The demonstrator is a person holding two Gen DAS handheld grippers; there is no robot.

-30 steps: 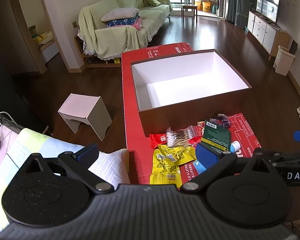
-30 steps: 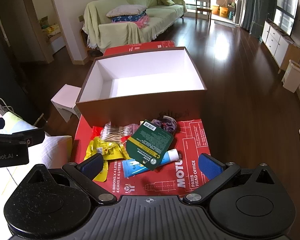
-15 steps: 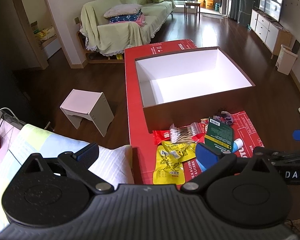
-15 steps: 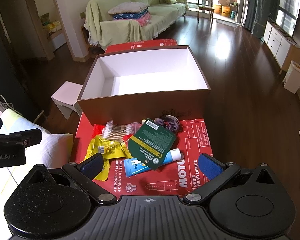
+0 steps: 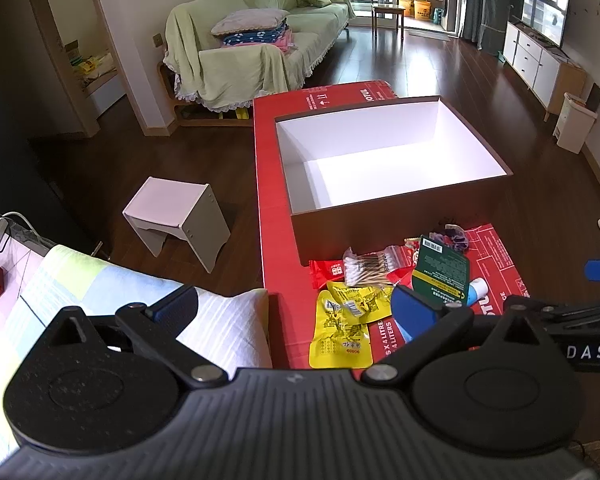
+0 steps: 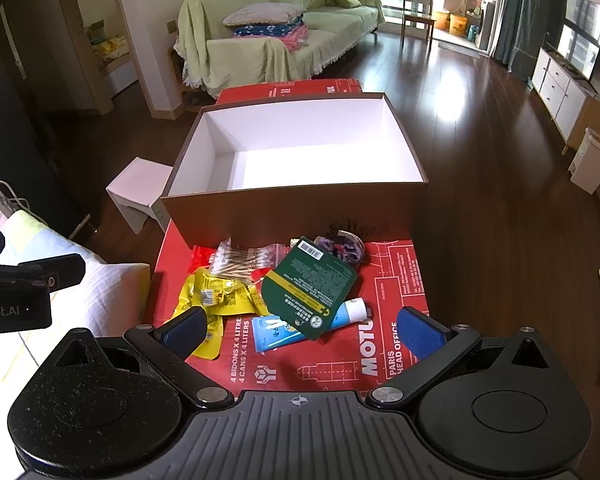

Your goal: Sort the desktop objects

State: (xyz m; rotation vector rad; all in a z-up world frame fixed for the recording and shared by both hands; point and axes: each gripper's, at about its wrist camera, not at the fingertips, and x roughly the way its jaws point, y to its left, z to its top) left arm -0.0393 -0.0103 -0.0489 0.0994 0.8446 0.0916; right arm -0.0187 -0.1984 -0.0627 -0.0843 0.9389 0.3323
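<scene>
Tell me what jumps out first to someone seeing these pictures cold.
The big open box, brown outside, white and bare inside, fills the far part of the red cardboard sheet. Just in front of it lies a small heap: a green packet over a blue tube, yellow packets and a bag of cotton swabs. The right hand-held gripper hangs open over that heap, holding nothing.

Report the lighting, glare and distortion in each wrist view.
Left wrist view: daylight whitens the floor of the box; fisheye bends the room edges; corners vignette dark. Right wrist view: window glare streaks the wooden floor; the pile's green packet stays sharp; the right gripper looms large, evenly lit.
</scene>
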